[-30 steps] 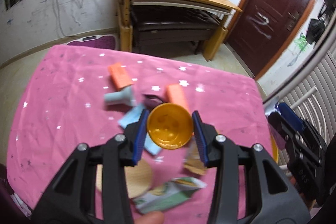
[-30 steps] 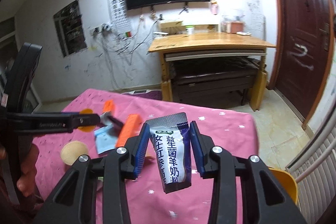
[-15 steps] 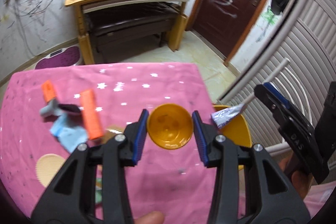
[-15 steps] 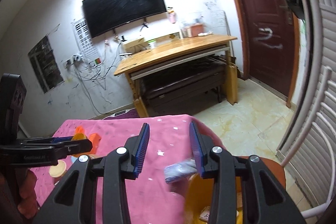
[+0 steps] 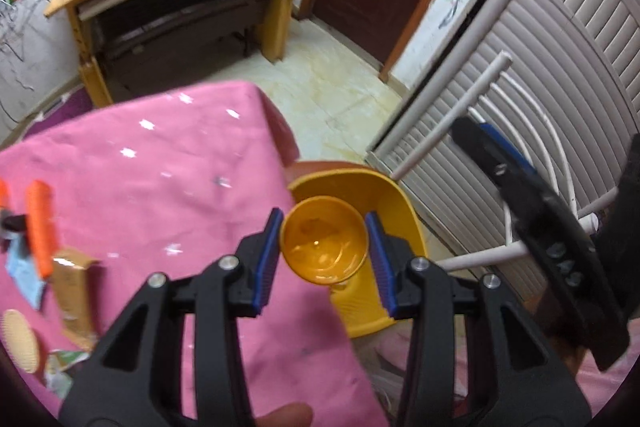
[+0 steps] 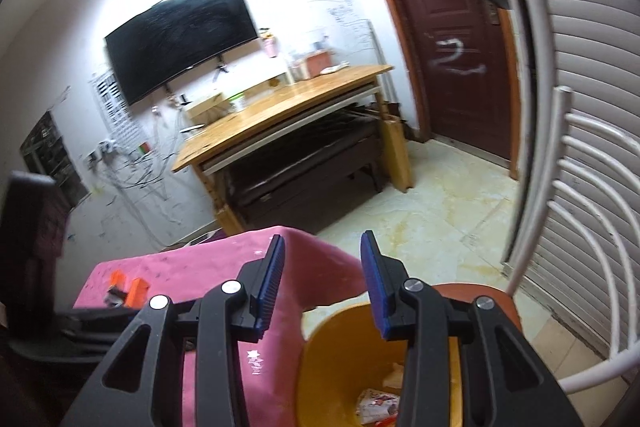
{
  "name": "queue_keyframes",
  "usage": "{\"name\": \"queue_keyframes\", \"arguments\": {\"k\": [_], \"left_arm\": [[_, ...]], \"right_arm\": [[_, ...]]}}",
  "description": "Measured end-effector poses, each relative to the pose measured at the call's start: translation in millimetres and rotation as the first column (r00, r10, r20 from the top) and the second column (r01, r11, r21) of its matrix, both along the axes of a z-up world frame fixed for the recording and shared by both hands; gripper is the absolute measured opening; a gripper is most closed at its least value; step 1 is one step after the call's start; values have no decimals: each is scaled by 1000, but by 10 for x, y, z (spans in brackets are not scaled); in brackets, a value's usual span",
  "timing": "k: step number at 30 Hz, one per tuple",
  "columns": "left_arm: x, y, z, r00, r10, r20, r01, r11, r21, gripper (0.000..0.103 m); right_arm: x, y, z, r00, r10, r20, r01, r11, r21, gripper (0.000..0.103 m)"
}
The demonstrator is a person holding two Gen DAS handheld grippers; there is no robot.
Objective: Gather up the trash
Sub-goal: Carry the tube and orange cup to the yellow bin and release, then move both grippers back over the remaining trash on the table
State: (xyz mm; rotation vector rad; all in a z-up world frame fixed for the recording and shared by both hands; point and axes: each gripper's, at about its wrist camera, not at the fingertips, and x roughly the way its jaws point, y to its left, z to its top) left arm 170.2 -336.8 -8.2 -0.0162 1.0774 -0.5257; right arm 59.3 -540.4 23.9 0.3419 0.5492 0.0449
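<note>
**Orange cup held over the yellow bin beside the pink table**

My left tongs (image 5: 323, 253) grip an orange cup (image 5: 324, 242) by its rim, both blue pads pressed against its sides, its open mouth facing the camera. The cup hangs over the near edge of a yellow bin (image 5: 404, 211), which stands just beside the right edge of the pink tabletop (image 5: 160, 187). My right tongs (image 6: 322, 281) are parted with nothing between them, above the same bin (image 6: 332, 339); scraps of packaging (image 6: 376, 403) lie at its bottom. Along the tabletop's left edge, near to far, I see a round wafer (image 5: 19, 341), a brown carton (image 5: 74, 287) and an orange block (image 5: 40, 227). A white chair (image 6: 592, 267) stands just right of the bin. Farther off is a wooden desk (image 6: 288, 115), then a wall television (image 6: 180, 39) and a dark red door (image 6: 456, 27).
</note>
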Motion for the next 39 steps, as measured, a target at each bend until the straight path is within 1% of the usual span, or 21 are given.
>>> {"name": "queue_keyframes", "arguments": {"k": [3, 4, 5, 6, 7, 8, 9, 11, 15, 18, 21, 23, 25, 29, 32, 34, 36, 39], "left_arm": [[31, -154, -213, 998, -23, -52, 23, 1000, -16, 40], [38, -211, -284, 997, -32, -71, 30, 999, -24, 45], [35, -252, -341, 996, -39, -85, 36, 999, -32, 52], [34, -268, -362, 995, -43, -92, 39, 998, -38, 73], [27, -291, -394, 994, -46, -101, 41, 998, -51, 87], [10, -287, -399, 995, -40, -96, 35, 998, -55, 89], [-18, -283, -393, 996, -33, -77, 29, 999, -45, 89], [-49, -259, -384, 997, -34, -66, 32, 999, -30, 89], [-90, -61, -321, 998, -10, -54, 8, 999, -35, 89], [-154, 110, -225, 1000, 8, -17, -9, 999, -39, 89], [-222, 343, -115, 999, 36, 20, -35, 998, -43, 89], [-277, 525, -44, 997, 60, 46, -57, 997, -51, 92], [-336, 767, 39, 993, 95, 76, -90, 994, -61, 93], [-436, 1244, 168, 978, 159, 136, -154, 987, -42, 93], [-494, 1622, 237, 958, 218, 185, -222, 975, 1, 94], [-548, 1901, 277, 942, 256, 216, -267, 963, 23, 94], [-564, 2101, 308, 929, 290, 229, -308, 950, 44, 94], [-571, 2446, 295, 913, 345, 217, -364, 930, 55, 94]], "right_arm": [[-31, -125, -45, 999, -39, -3, 39, 999, 14, 33], [-42, -158, -59, 999, -44, -2, 44, 999, 16, 33], [-53, -184, -70, 999, -49, -1, 49, 999, 20, 33], [-61, -196, -81, 999, -51, 0, 51, 999, 19, 33], [-51, -203, -84, 999, -50, 0, 50, 999, 20, 33], [-51, -212, -88, 999, -50, 0, 50, 999, 21, 33], [-53, -212, -93, 999, -50, 0, 50, 999, 20, 33], [-53, -212, -96, 999, -42, 2, 42, 999, 15, 33], [25, -71, -22, 1000, -16, 5, 16, 1000, -13, 33], [54, 70, 42, 1000, 9, 9, -9, 999, -41, 34], [74, 245, 89, 999, 47, 16, -46, 997, -66, 34], [81, 369, 124, 997, 68, 21, -66, 995, -75, 34], [102, 528, 155, 994, 110, 26, -107, 991, -83, 35], [155, 861, 216, 980, 195, 33, -191, 976, -103, 45], [188, 1198, 247, 959, 282, 32, -277, 953, -121, 50], [220, 1476, 243, 939, 343, 20, -337, 931, -140, 53], [244, 1711, 231, 922, 386, 1, -381, 910, -163, 58], [277, 2043, 171, 901, 433, -35, -431, 880, -200, 64]]}}
